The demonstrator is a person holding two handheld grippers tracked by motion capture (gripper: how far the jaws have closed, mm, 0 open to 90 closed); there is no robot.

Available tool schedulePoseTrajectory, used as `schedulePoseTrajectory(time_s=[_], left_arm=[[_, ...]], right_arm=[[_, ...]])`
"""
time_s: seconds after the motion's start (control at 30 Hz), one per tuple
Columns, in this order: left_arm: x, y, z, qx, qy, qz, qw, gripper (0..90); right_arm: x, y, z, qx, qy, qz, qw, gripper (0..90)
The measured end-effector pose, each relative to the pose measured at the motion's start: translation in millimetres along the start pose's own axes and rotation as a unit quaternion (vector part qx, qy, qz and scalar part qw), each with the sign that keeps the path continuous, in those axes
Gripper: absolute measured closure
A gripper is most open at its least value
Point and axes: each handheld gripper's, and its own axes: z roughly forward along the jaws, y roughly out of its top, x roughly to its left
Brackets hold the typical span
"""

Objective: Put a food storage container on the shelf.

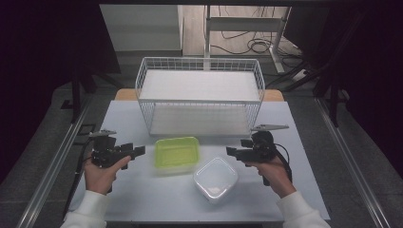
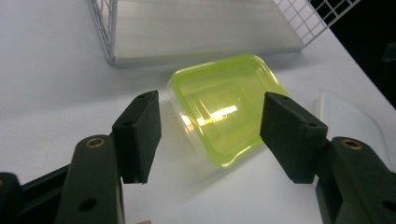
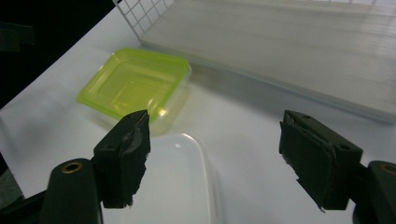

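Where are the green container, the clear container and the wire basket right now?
green container (image 1: 177, 153), high view, on its inner floor.
clear container (image 1: 215, 179), high view, on the middle of its top.
wire basket (image 1: 199, 101), high view, on its front top rim.

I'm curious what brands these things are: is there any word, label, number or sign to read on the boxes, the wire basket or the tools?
None: no readable text in any view.
Green container: plain, no label.
Clear container: plain, no label.
Wire basket: no tag or sign.
Left hand-held gripper and right hand-held gripper: black, no visible marking.
Table: bare white, unprinted.
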Motion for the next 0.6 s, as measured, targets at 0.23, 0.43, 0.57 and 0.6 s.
schedulePoseTrajectory(time_s=[0.23, 0.43, 0.57, 0.6], left_arm=[[0.8, 8.4, 4.9, 0.014, -0.007, -0.012, 0.9998, 37.8], [2.0, 12.1, 16.5, 0.028, -0.017, -0.022, 0.9992, 36.9], [2.1, 15.0, 22.1, 0.034, -0.020, -0.024, 0.9989, 36.6], [2.4, 15.9, 24.8, 0.035, -0.021, -0.028, 0.9988, 36.4]], right_arm=[[8.4, 20.6, 25.8, 0.023, 0.021, 0.008, 0.9995, 30.1], [13.4, 32.7, 46.1, 0.034, 0.033, 0.031, 0.9984, 32.2], [17.8, 37.4, 55.2, 0.046, 0.030, 0.033, 0.9980, 32.9], [20.7, 38.8, 61.8, 0.055, 0.030, 0.031, 0.9976, 33.1]])
